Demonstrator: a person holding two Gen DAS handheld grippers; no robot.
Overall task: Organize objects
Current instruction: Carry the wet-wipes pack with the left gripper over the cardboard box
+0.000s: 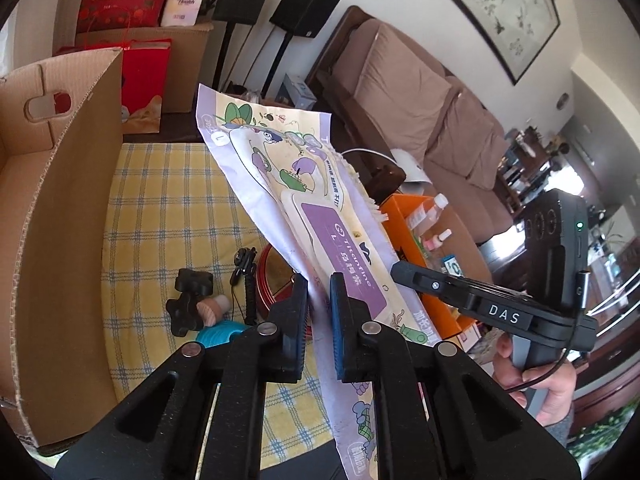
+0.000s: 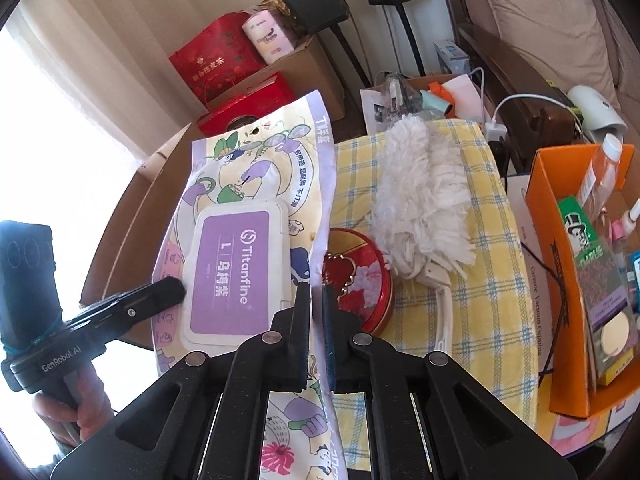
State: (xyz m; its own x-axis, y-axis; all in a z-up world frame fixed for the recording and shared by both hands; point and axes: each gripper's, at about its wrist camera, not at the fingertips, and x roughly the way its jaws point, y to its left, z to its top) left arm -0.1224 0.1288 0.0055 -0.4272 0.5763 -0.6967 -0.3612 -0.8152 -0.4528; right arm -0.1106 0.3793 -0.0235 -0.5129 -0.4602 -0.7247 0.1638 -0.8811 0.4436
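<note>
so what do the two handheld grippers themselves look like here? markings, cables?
Both are black, with flat slotted finger arms, silver pivot pins and blue-faced pads. The right gripper has a white "DAS" label, a boxy black module with a green LED on top, a grey handle and a thin black cable. The left gripper reads "GenRobot.AI" and carries a dark block on top. A grey cuff shows at one wrist.

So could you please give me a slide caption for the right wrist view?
Both grippers lift a wipes pack beside a duster.
</note>
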